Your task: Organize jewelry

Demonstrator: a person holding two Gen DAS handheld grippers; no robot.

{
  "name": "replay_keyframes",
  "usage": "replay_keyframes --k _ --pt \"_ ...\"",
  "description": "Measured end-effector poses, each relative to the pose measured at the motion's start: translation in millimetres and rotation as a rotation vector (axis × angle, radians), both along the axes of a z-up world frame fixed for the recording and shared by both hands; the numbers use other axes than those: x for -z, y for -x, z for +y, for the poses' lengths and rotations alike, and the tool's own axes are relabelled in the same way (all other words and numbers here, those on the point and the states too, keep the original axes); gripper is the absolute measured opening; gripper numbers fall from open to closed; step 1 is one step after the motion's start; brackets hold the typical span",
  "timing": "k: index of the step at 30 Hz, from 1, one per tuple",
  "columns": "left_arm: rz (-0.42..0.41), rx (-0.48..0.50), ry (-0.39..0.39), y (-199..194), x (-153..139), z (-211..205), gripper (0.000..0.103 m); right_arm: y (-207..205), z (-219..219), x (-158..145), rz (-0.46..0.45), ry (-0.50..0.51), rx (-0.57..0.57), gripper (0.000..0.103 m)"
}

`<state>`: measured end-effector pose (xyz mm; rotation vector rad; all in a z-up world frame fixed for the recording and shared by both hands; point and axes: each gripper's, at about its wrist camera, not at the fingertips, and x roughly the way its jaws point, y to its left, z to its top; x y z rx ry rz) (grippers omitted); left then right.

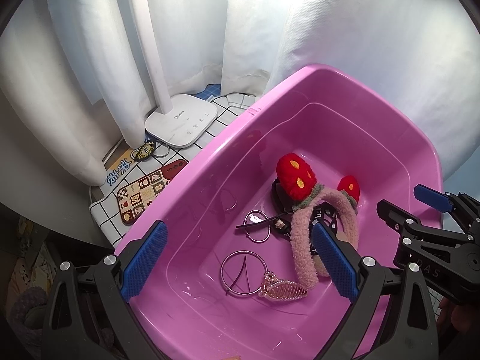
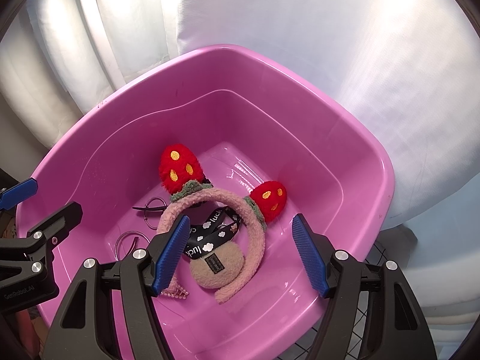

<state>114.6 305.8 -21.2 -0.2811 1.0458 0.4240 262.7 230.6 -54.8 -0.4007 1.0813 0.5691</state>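
Both claws over the glossy pink plastic tub [image 1: 300,96], neither touching anything.

Left-wrist view, left to right: white lamp base [image 1: 182,123] and a patterned brown coaster [image 1: 142,196] on the checked cloth at frame left, outside the tub. My left gripper [image 1: 240,267] has its blue pads wide apart, nothing between them. Below that gap, on the tub floor, a thin silver hoop [image 1: 243,273] touching a pearl-trimmed gold comb clip [image 1: 283,289]; above them a smaller ring [image 1: 257,225] crossed by a dark slim hairpin [image 1: 259,221].

Right-wrist view: fuzzy pink headband with two red strawberry ears [image 2: 258,234] at centre, draped over a black printed ribbon [image 2: 210,231] and a round beige plush pad [image 2: 217,270]. My right gripper [image 2: 240,255] is spread too, pads either side of the headband's arc but clear of it (no squeeze visible).

Step, as I judge it: everything is heaped in one tub; sorting not begun, picking the first piece. The headband looks the easiest grab: bulky, soft, on top. Next move calls for lowering the right claw and closing across the band.

Room: open tub floor at frame right and along the far wall. The tub's near rim sits close under both claws; lift straight up before moving sideways.
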Motion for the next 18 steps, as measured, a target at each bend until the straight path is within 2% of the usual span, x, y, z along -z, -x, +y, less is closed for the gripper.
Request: replay_keyframes --k 14,18 --pt "0.005 0.001 -0.011 -0.9 2.0 -0.9 0.095 0.3 -0.6 0.9 0.004 -0.001 -0.001 0.068" --pt "-0.031 0.024 -0.015 2.5 -1.3 -3.2 0.095 1.1 -0.4 1.4 0.005 -0.002 -0.001 0.068"
